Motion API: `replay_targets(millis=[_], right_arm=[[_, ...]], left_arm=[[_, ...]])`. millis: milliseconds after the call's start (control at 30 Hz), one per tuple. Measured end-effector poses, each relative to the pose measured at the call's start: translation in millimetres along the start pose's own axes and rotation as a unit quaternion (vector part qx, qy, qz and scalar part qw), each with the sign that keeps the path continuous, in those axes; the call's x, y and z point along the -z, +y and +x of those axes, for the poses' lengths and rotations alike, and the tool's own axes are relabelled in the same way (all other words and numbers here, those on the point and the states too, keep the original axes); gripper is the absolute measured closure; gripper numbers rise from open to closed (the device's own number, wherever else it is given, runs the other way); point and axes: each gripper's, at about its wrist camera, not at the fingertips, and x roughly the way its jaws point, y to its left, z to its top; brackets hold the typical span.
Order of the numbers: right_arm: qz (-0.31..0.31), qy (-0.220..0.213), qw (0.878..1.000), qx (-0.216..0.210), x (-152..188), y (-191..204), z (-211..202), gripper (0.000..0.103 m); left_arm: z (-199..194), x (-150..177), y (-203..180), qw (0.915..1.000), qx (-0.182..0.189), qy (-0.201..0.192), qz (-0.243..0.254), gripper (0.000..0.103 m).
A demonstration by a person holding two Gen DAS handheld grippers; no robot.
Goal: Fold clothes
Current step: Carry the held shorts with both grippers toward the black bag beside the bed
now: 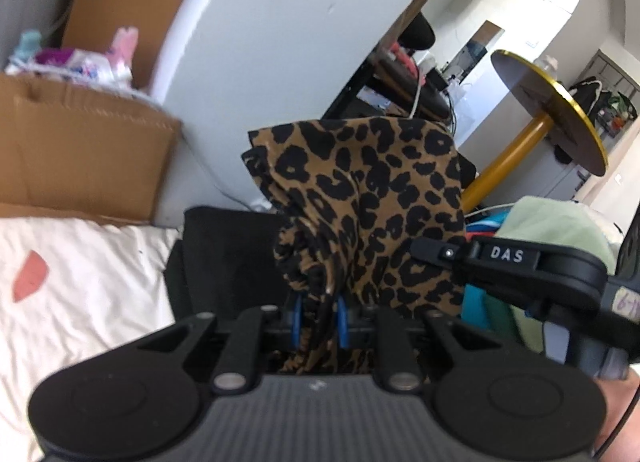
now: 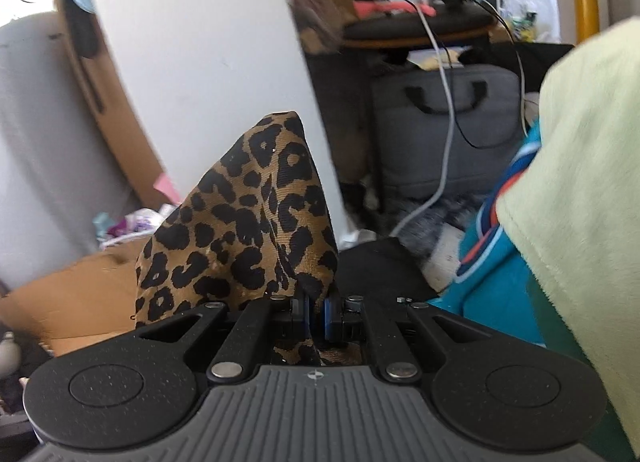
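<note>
Between the blue pads of the left tongs [image 1: 319, 320] a bunched fold of one leopard-print garment [image 1: 368, 198] is pinched, the jaws narrow around it. The right tongs [image 2: 316, 314] are nearly closed on another part of the same garment [image 2: 248, 230], so the cloth hangs in the air between the two, rising in a peak ahead of each camera. From the left wrist view the right tongs [image 1: 430, 252] show from the side, touching the fabric. Below lies a bed with a white sheet [image 1: 80, 282] carrying one red patch [image 1: 30, 276]. To the right sits a pile of other clothes: one pale green piece [image 2: 580, 202] and one teal piece [image 2: 492, 282] can be counted, the rest hidden beneath. Farther out stand one open cardboard box [image 1: 88, 158], one round table with a yellow leg [image 1: 548, 106] and one grey bag [image 2: 444, 126]. The room's far end is blurred.
</note>
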Motion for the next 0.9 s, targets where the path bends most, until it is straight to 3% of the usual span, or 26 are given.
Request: replay_targets(millis=[333,900], right_arm=[[-0.007,0.022,0.999,0.032,10,-25,90,0.098],[-0.083,0.044,0.996,0.01,12,-29,213,0.098]], left_arm=[[77,4,44,0.9994,0.015,0.025,-0.021,0.085],[152,-23,118,0.9971,0.014,0.046,-0.059,0.085]])
